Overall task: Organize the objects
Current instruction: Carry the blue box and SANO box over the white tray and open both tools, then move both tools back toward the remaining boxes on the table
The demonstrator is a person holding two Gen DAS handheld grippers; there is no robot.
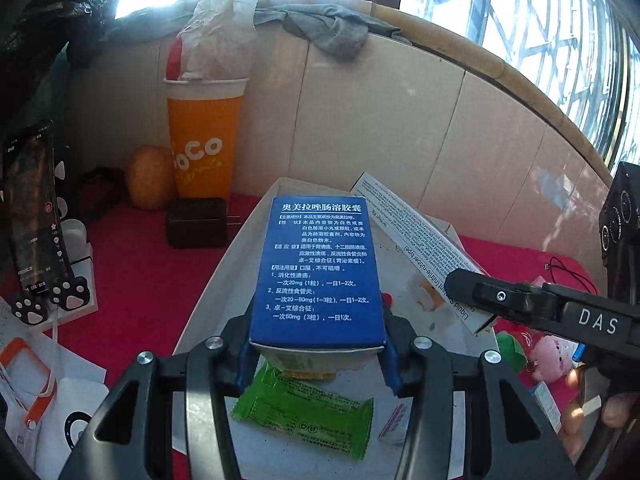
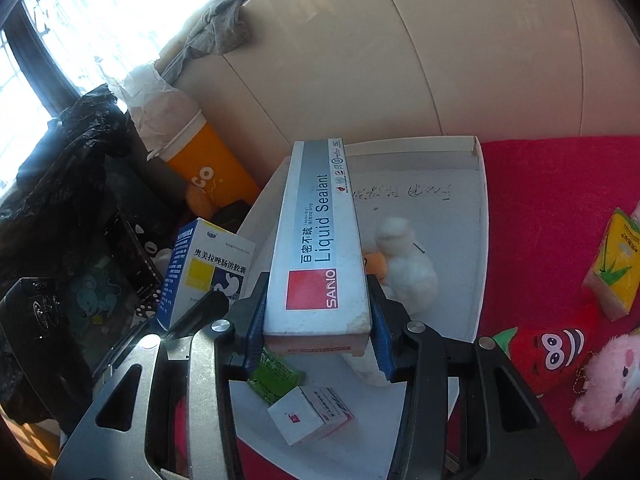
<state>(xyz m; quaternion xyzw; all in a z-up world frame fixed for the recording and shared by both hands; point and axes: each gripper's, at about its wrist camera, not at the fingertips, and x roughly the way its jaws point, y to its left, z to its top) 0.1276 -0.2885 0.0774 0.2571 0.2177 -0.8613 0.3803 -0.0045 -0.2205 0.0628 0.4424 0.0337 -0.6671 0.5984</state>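
Blue medicine box [image 1: 316,272] sits clamped in my left tool [image 1: 316,354], the sealant carton [image 2: 320,240] in my right tool [image 2: 316,344], both above the white tray [image 2: 478,240]. I judge placing comes next; bare tray floor lies rightward, its raised rim close.

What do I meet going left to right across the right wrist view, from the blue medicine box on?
blue medicine box → Liquid Sealant box in the right claw → white plush → red strawberry plush → yellow tissue pack
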